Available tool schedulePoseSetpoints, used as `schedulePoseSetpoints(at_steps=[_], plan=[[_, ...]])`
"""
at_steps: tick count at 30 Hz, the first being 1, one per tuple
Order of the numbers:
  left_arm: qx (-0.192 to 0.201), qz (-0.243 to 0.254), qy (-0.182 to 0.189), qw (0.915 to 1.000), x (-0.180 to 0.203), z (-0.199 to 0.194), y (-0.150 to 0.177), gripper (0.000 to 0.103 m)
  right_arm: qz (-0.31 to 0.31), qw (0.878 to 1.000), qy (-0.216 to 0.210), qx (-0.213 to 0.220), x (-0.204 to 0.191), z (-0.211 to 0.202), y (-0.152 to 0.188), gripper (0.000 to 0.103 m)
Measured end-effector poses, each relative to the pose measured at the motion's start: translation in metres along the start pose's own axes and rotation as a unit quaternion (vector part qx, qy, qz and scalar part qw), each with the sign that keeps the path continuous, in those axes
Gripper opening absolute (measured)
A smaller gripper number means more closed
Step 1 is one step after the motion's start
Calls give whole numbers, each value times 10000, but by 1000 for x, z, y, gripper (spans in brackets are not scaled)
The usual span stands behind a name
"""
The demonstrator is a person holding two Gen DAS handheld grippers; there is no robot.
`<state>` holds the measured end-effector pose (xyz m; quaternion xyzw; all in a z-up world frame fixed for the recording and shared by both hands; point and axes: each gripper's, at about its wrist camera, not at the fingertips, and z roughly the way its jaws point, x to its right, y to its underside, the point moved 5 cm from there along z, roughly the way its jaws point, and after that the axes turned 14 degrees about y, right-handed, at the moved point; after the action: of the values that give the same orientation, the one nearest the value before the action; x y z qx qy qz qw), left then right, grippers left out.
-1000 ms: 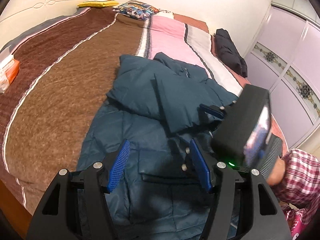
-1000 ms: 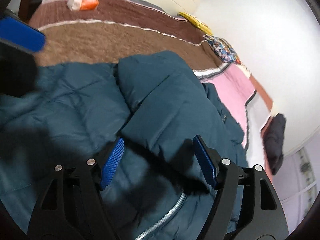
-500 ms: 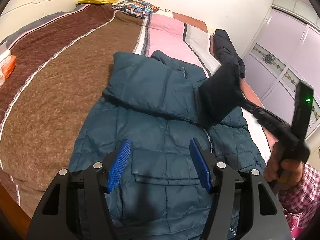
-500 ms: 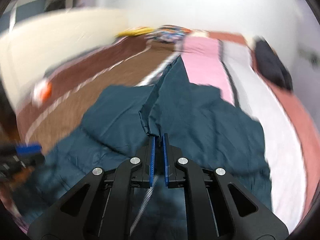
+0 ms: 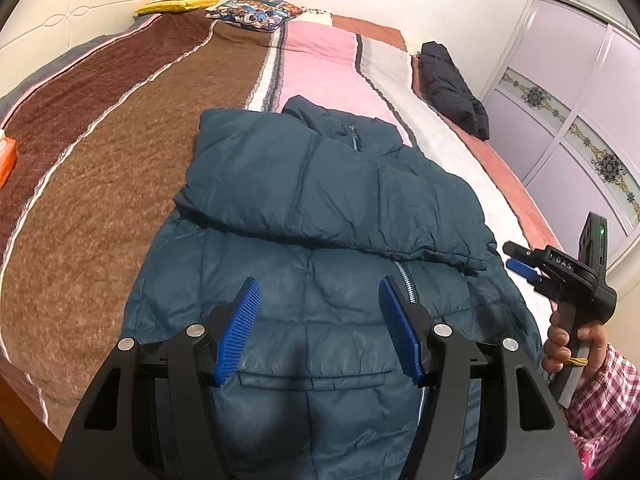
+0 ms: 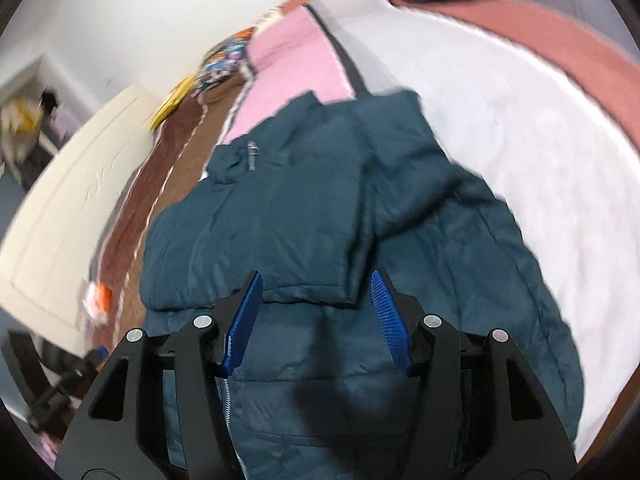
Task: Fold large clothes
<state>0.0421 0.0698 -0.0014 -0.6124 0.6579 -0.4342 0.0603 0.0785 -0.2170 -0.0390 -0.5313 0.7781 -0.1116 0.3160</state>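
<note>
A large dark teal puffer jacket (image 5: 320, 216) lies front up on the bed, zipper (image 5: 404, 284) down its middle. Both sleeves are folded across the chest; the folded sleeves (image 6: 260, 236) also show in the right wrist view. My left gripper (image 5: 318, 332) is open and empty, hovering above the jacket's lower front near a pocket. My right gripper (image 6: 316, 316) is open and empty above the jacket, just below the folded sleeve's cuff. It also shows at the right of the left wrist view (image 5: 520, 264), beside the jacket's right edge.
The bed has a striped brown, pink and white blanket (image 5: 120, 128). A dark folded garment (image 5: 452, 84) lies at the far right edge. Pillows (image 5: 252, 4) sit at the head. An orange packet (image 5: 6, 160) lies at the left. Wardrobe doors (image 5: 580, 120) stand on the right.
My right gripper closed on the right sleeve, carried it across the chest, let it go and opened, then drew back to the right. The sleeve now lies folded over the front.
</note>
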Motion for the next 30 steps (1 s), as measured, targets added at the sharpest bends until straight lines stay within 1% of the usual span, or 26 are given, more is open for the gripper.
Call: schedulePoseSetpoints(at_steps=[4, 7, 8, 9, 10, 11, 12, 14, 17, 19, 23, 25, 26, 27, 28, 30], plan=[[-38, 43, -113, 9999, 4, 10, -9, 61, 600, 9963, -270, -560, 14, 22, 0, 57], [-20, -2, -141, 9999, 7, 15, -16, 61, 832, 9922, -539, -762, 11, 35, -4, 57], [-26, -9, -160, 9999, 8, 17, -18, 61, 835, 9913, -613, -806, 9, 39, -5, 54], [-30, 0, -187, 9998, 9, 18, -19, 61, 806, 9907, -697, -844, 5, 42, -6, 33], [-40, 24, -240, 9997, 10, 20, -20, 61, 732, 9911, -712, -849, 2, 44, -8, 7], [-57, 45, -298, 9995, 11, 21, -21, 61, 688, 9922, -639, -822, 3, 44, -9, 5], [-65, 51, -332, 9994, 11, 22, -22, 61, 716, 9926, -618, -762, 6, 42, -11, 5], [-48, 28, -381, 9993, 12, 21, -23, 61, 880, 9912, -749, -649, 19, 33, -14, 5], [-69, -9, -452, 9990, 11, 24, -24, 61, 944, 9915, -655, -618, 37, 25, -13, 5], [-99, -35, -503, 9987, 10, 27, -25, 61, 966, 9913, -573, -679, 46, 25, -9, 5], [-166, 22, -574, 9982, 11, 36, -29, 61, 820, 9917, -388, -915, 45, 37, -2, 6], [-162, 124, -670, 9975, 12, 39, -34, 61, 789, 9917, -266, -983, 44, 37, 0, 15], [-144, 169, -727, 9971, 11, 41, -37, 61, 789, 9922, -181, -951, 44, 35, -1, 19], [-129, 190, -767, 9968, 10, 42, -41, 61, 791, 9934, -58, -829, 47, 29, -3, 23], [-107, 220, -809, 9964, 8, 44, -47, 61, 797, 9946, 48, -659, 49, 23, -6, 23], [-30, 279, -890, 9956, 3, 47, -63, 61, 751, 9967, 253, -157, 54, 2, -14, 23]])
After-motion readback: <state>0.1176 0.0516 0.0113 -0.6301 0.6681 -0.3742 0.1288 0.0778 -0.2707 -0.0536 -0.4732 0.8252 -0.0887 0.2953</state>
